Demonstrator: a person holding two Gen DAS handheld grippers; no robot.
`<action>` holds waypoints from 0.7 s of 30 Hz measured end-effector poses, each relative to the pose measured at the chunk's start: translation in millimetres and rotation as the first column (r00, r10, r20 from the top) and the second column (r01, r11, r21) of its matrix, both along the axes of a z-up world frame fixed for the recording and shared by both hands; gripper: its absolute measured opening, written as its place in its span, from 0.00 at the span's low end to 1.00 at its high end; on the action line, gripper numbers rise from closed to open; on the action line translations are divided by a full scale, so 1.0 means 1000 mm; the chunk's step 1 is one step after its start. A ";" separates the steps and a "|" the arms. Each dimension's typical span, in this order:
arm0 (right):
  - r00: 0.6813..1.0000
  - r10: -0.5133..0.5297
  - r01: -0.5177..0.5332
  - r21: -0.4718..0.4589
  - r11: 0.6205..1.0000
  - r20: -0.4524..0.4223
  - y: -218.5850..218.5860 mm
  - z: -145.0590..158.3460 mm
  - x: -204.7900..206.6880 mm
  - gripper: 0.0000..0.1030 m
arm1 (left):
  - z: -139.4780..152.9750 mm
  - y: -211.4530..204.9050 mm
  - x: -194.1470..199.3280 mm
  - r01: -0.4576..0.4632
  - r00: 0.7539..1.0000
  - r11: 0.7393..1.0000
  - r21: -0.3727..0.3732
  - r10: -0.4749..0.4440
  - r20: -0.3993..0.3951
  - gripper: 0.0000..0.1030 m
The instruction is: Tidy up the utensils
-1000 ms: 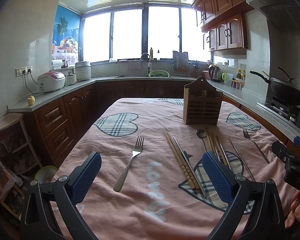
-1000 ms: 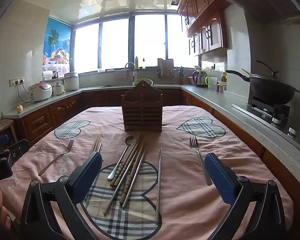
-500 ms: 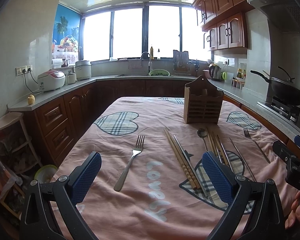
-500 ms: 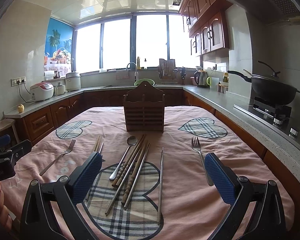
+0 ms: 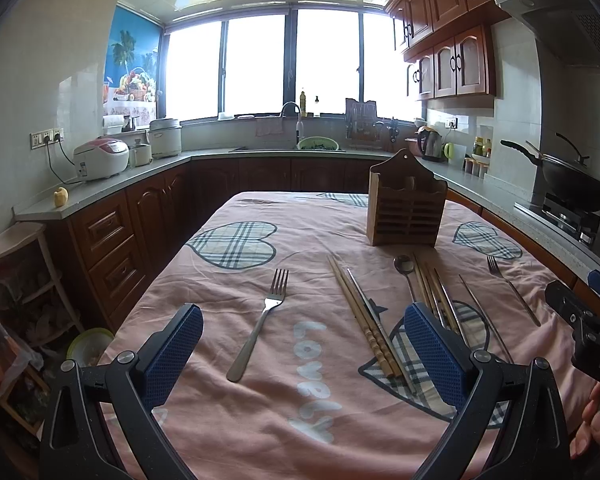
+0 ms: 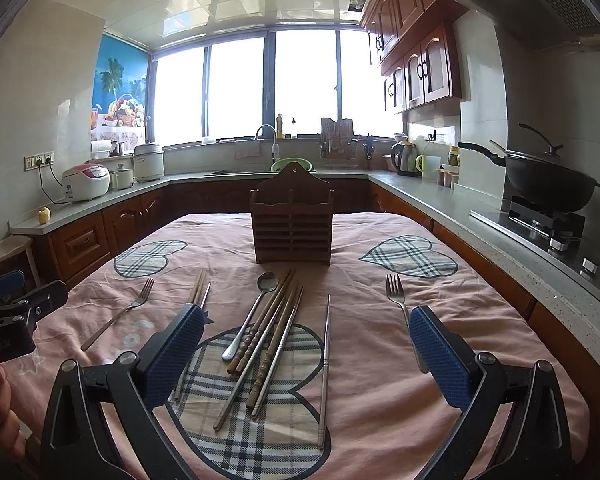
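A wooden utensil holder (image 5: 406, 208) (image 6: 292, 226) stands upright mid-table. In front of it lie a fork (image 5: 262, 316) (image 6: 120, 314) at the left, wooden chopsticks (image 5: 360, 316), a spoon (image 6: 250, 314) among several wooden and metal chopsticks (image 6: 272, 336), one metal chopstick (image 6: 325, 368) and a second fork (image 6: 400, 308) at the right. My left gripper (image 5: 302, 354) is open and empty above the near table, the left fork between its fingers. My right gripper (image 6: 306, 356) is open and empty above the chopstick pile.
The table wears a pink cloth (image 5: 260, 400) with plaid hearts. Kitchen counters surround it: rice cookers (image 5: 100, 158) at left, sink (image 5: 296, 148) at back, a wok on the stove (image 6: 548, 184) at right. A shelf (image 5: 16, 280) stands at left.
Both grippers have drifted slightly; the views shifted a little. Nothing was picked up or moved on the table.
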State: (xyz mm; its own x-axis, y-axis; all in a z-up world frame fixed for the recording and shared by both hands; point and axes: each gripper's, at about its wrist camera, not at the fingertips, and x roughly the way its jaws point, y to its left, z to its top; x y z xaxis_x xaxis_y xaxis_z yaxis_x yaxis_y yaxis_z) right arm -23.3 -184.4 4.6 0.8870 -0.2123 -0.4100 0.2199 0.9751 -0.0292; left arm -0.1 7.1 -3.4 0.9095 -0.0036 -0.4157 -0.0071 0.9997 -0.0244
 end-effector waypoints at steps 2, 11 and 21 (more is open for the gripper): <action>1.000 0.000 0.000 0.000 1.000 -0.001 0.000 0.000 0.000 1.00 | 0.000 0.000 0.000 0.000 1.000 1.000 -0.001 0.000 -0.001 0.99; 1.000 0.003 -0.003 0.003 1.000 -0.004 0.000 -0.001 0.002 1.00 | -0.001 0.001 0.002 0.001 1.000 1.000 -0.002 -0.001 -0.006 0.99; 1.000 0.002 -0.002 0.009 1.000 -0.010 0.000 -0.003 0.004 1.00 | -0.004 0.001 0.010 0.003 1.000 1.000 -0.004 -0.003 -0.022 0.99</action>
